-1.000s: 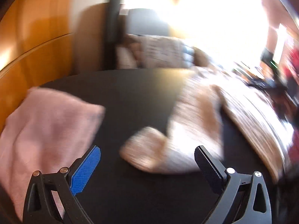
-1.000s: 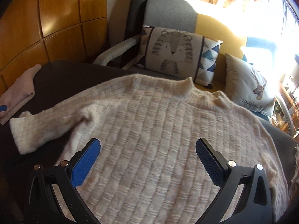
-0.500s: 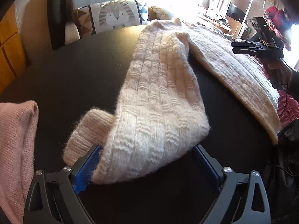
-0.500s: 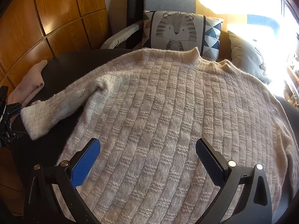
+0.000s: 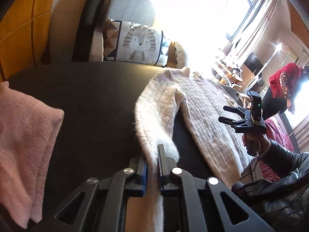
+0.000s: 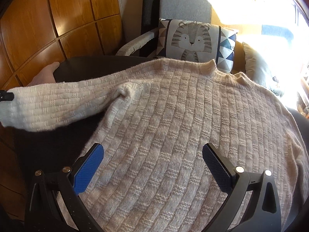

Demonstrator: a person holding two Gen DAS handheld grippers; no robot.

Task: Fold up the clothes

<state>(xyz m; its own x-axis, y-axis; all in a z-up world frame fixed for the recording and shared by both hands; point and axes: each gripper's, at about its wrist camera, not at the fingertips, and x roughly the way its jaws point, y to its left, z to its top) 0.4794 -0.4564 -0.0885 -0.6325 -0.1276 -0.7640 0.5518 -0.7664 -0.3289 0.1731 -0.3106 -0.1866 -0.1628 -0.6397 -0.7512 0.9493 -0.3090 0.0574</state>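
Left tongs (image 5: 152, 171) pinch the cream sweater's sleeve (image 5: 154, 123), pink garment (image 5: 23, 139) beside; right tongs (image 6: 152, 166) gape empty.

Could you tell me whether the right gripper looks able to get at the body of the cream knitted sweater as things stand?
Probably yes: the right gripper hovers with open jaws directly over the cream knitted sweater, and nothing lies between them.

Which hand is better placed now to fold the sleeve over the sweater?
Left. The left gripper has just closed on the sleeve and holds its end. The right gripper hangs open above the sweater, holding nothing.
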